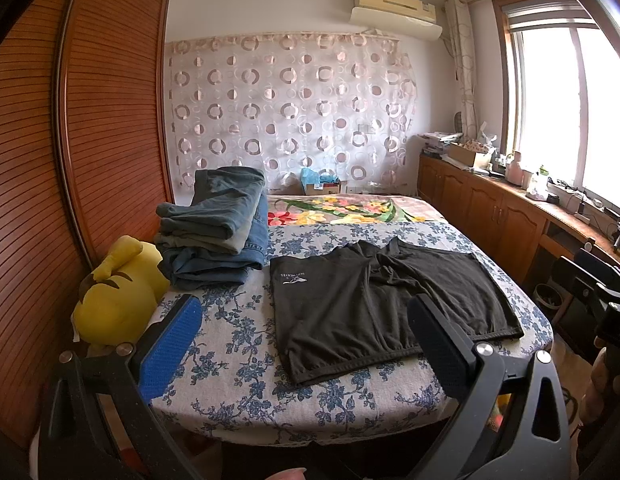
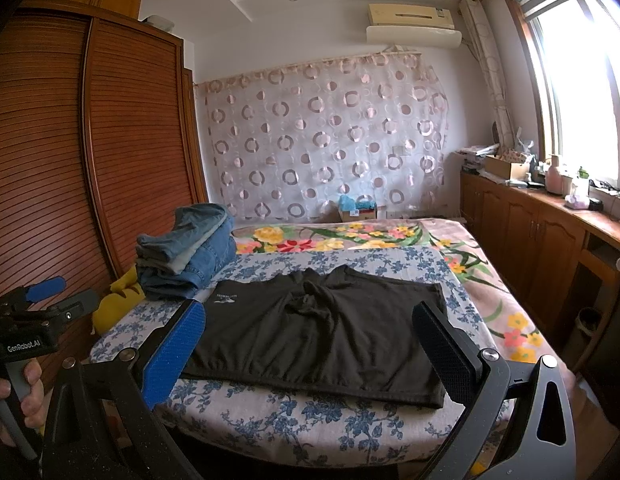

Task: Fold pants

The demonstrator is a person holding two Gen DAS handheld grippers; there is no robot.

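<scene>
Black shorts (image 1: 374, 304) lie spread flat on the bed's near end, waistband toward me, a small white logo on the left leg; they also show in the right wrist view (image 2: 322, 332). My left gripper (image 1: 306, 320) is open and empty, held above the bed's near edge in front of the shorts. My right gripper (image 2: 310, 328) is open and empty, also held short of the waistband. The left gripper's body (image 2: 38, 320) shows at the left of the right wrist view, in a hand.
A stack of folded jeans (image 1: 214, 232) sits at the bed's left, next to a yellow plush toy (image 1: 118, 292). A wooden wardrobe (image 1: 70, 140) stands left; low cabinets (image 1: 490, 208) with clutter run along the right under the window. A flowered blanket (image 1: 342, 208) covers the far bed.
</scene>
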